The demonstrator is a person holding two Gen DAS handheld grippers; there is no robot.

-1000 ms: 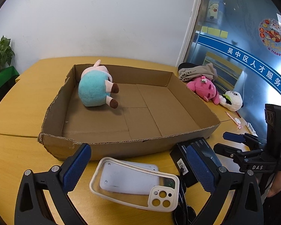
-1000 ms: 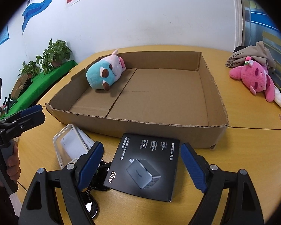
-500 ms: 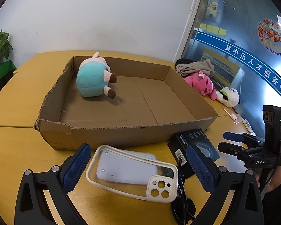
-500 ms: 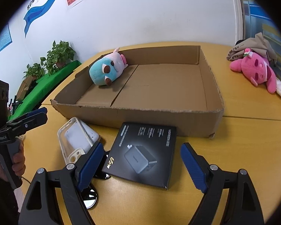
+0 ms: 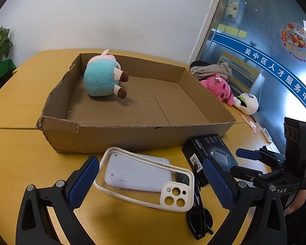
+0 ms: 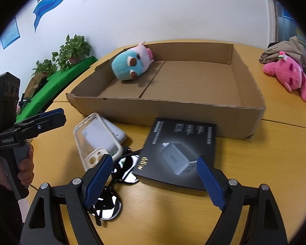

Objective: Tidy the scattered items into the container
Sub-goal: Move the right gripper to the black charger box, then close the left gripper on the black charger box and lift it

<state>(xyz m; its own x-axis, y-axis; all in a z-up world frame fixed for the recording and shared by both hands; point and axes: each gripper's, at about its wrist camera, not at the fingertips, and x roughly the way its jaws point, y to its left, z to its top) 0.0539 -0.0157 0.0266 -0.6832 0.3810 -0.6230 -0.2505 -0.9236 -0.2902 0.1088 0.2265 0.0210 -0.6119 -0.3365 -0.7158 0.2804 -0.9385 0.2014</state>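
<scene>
From the left wrist view, the left gripper [image 5: 151, 180] stands spread wide, pinching nothing. A white phone case [image 5: 144, 175] lies between its blue pads on the table [image 5: 16, 163], touching neither. Black sunglasses [image 5: 200, 214] sit just inside the right pad, and the black charger box [image 5: 210, 153] lies beyond that pad. Straight ahead sits the cardboard box [image 5: 112, 138] — a teal plush [image 5: 102, 79] in its far left corner.

From the right wrist view, the right gripper [image 6: 155, 180] is also spread wide and empty. The charger box [image 6: 179, 151] lies just ahead between its pads, the sunglasses [image 6: 126, 165] by the left pad, the phone case [image 6: 98, 140] further left. The cardboard box [image 6: 173, 112] lies beyond — the pink plush [image 6: 289, 75] well off to the right.
</scene>
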